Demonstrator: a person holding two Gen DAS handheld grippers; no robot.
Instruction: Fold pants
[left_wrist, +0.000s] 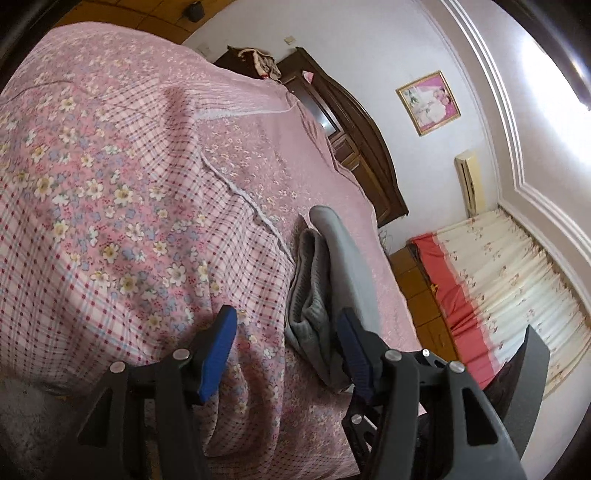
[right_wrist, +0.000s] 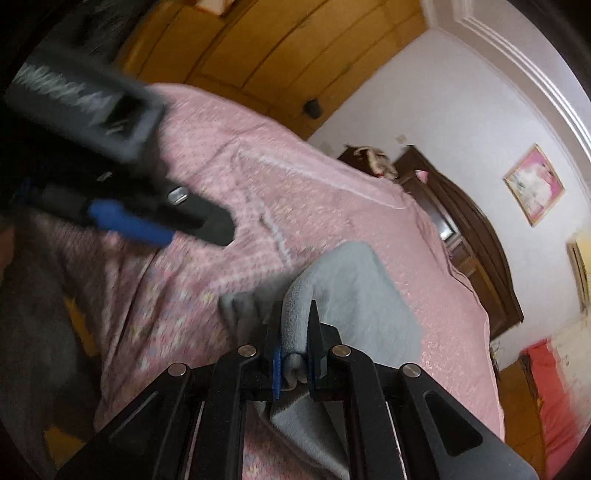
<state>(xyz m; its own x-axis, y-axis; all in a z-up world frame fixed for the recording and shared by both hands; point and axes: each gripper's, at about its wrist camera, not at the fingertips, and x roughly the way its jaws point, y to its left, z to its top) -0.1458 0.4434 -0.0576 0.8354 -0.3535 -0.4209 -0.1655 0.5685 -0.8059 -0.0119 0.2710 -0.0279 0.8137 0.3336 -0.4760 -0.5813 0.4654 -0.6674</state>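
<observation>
Grey fleece pants (left_wrist: 317, 295) lie folded in a bundle on the pink floral bedspread (left_wrist: 129, 184), near the bed's right edge. My left gripper (left_wrist: 288, 343) is open and empty, its blue-padded fingers (left_wrist: 218, 354) standing either side of the bundle's near end, above the bed. In the right wrist view my right gripper (right_wrist: 293, 332) is shut on a fold of the grey pants (right_wrist: 362, 295), with the rest of the cloth spread ahead on the bed. The left gripper also shows there, blurred, at upper left (right_wrist: 147, 225).
A dark wooden headboard (left_wrist: 354, 140) stands at the far end of the bed. A framed picture (left_wrist: 428, 101) hangs on the white wall. A red and cream curtain (left_wrist: 498, 269) hangs at the right. The bed's right edge drops to a wooden floor (left_wrist: 417, 280).
</observation>
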